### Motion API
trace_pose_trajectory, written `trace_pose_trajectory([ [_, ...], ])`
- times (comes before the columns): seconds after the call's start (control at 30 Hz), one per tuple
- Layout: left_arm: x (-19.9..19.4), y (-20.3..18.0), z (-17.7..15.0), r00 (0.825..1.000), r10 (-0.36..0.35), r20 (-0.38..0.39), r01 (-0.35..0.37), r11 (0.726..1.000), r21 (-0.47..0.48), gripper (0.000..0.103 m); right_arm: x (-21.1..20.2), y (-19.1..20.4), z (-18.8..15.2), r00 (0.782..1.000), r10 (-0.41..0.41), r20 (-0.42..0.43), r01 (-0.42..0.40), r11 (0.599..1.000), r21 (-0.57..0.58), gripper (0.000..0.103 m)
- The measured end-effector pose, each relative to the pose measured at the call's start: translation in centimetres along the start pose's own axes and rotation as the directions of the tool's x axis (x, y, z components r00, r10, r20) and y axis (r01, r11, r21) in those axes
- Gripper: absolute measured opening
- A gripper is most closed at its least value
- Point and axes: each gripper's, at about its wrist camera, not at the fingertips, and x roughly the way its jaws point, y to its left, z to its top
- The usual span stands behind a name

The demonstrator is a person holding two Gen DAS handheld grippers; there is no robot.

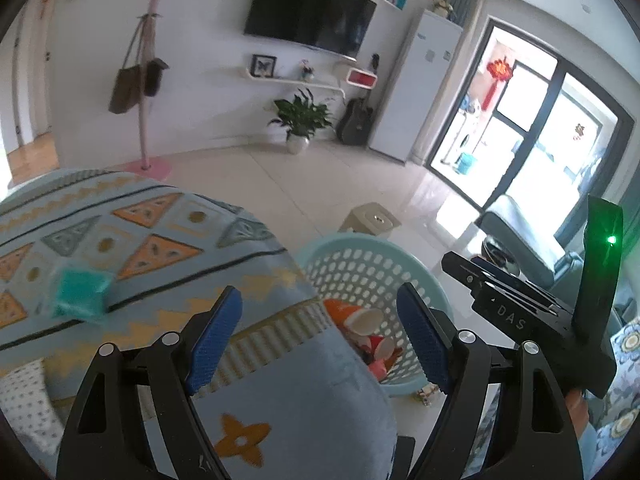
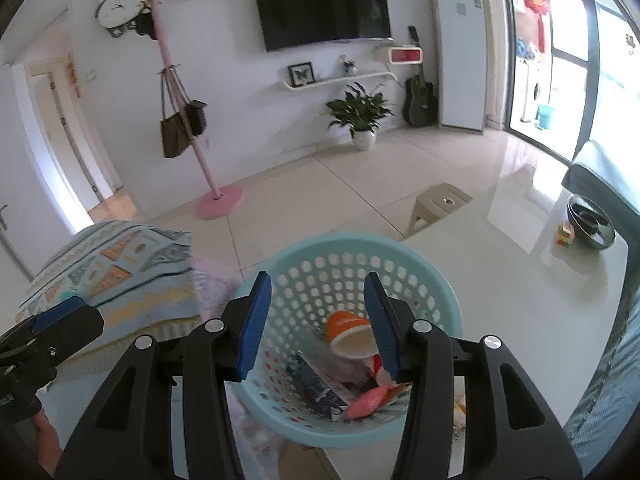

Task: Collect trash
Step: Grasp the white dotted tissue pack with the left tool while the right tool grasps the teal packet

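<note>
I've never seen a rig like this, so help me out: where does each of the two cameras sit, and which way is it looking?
Left wrist: rides the left gripper, looking down over a patterned blanket; its open blue fingers and the right gripper show.
Right wrist: rides the right gripper, open above the blue basket; the left gripper shows.
Shared: basket, TV, plant.

Both grippers: black triangular-cutout arms, silver pivot screws, textured blue pads [image 1: 216, 340]; "DAS" lettering beside a green light [image 1: 611, 239]
</note>
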Motion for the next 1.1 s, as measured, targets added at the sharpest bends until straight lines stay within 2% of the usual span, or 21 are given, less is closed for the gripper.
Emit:
trace_pose_trajectory([
  [0.1, -1.8, 1.1, -0.1, 0.999, 0.018, 0.028, -0.018, 1.0, -0.02, 0.078, -0.6, 1.5, 0.2, 1.0, 0.025, 0.007, -0.025, 0.999, -0.02, 0.045],
  [0.23, -4.6, 3.3, -1.0, 0.997, 0.037, 0.067, -0.031, 0.995, -0.094, 0.078, -1.2, 3.4, 0.4, 0.997, 0.07, 0.014, -0.069, 0.997, -0.045, 0.046],
  [0.57, -11.7, 10.5, -3.1, 0.974, 0.189, 0.126, -0.16, 0.964, -0.212, 0.078, -2.2, 11.3, 0.6, 0.98, 0.2, 0.013, -0.195, 0.967, -0.163, 0.057],
  [0.7, -13.8, 13.5, -4.1, 0.961, 0.247, 0.125, -0.214, 0.949, -0.23, 0.078, -1.9, 15.8, 0.5, 0.964, 0.266, -0.019, -0.263, 0.936, -0.235, 0.06],
  [0.83, -14.4, 15.7, -5.1, 0.956, 0.277, 0.095, -0.247, 0.938, -0.243, 0.078, -0.4, 20.2, 0.1, 0.945, 0.317, -0.081, -0.327, 0.902, -0.281, 0.061],
  [0.93, -13.4, 17.1, -6.1, 0.963, 0.268, 0.038, -0.252, 0.939, -0.233, 0.078, 1.3, 22.9, -0.7, 0.933, 0.331, -0.138, -0.358, 0.885, -0.297, 0.061],
  [1.1, -11.8, 17.8, -6.9, 0.965, 0.264, 0.0, -0.259, 0.948, -0.187, 0.08, 4.1, 26.7, -1.9, 0.909, 0.348, -0.229, -0.406, 0.862, -0.304, 0.061],
])
